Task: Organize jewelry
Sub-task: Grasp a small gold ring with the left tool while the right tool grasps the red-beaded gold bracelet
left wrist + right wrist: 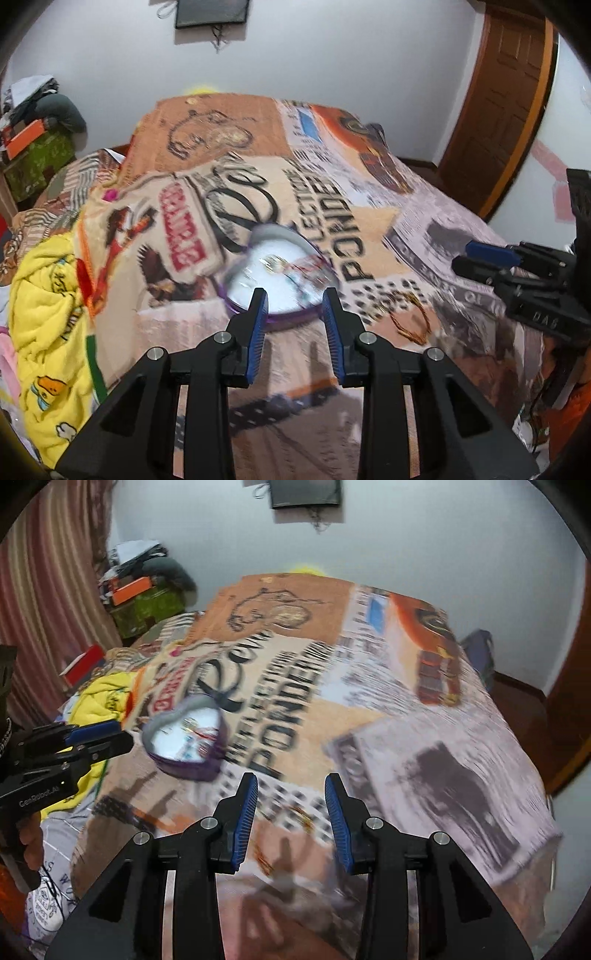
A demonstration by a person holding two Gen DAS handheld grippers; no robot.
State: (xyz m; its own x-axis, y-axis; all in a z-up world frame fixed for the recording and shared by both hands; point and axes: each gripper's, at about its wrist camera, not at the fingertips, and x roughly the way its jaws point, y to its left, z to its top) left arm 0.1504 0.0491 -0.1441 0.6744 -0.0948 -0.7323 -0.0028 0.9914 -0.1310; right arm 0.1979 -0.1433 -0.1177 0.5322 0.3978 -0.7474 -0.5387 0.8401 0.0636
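A heart-shaped purple jewelry box (280,273) with a white lining lies open on the printed blanket (369,229); some small jewelry pieces lie inside it, blurred. My left gripper (294,306) is open and empty, hovering just in front of the box. A thin gold-brown chain (413,317) lies on the blanket right of the box. My right gripper (291,794) is open and empty above the blanket, right of the box (188,742). The chain (295,812) shows blurred between its fingers. Each gripper shows in the other's view: the right (480,262), the left (103,738).
A yellow cartoon blanket (48,325) is bunched at the bed's left side. A green box with clothes and an orange box (33,147) stands at the far left. A brown wooden door (506,103) is at the right. A dark frame (212,13) hangs on the white wall.
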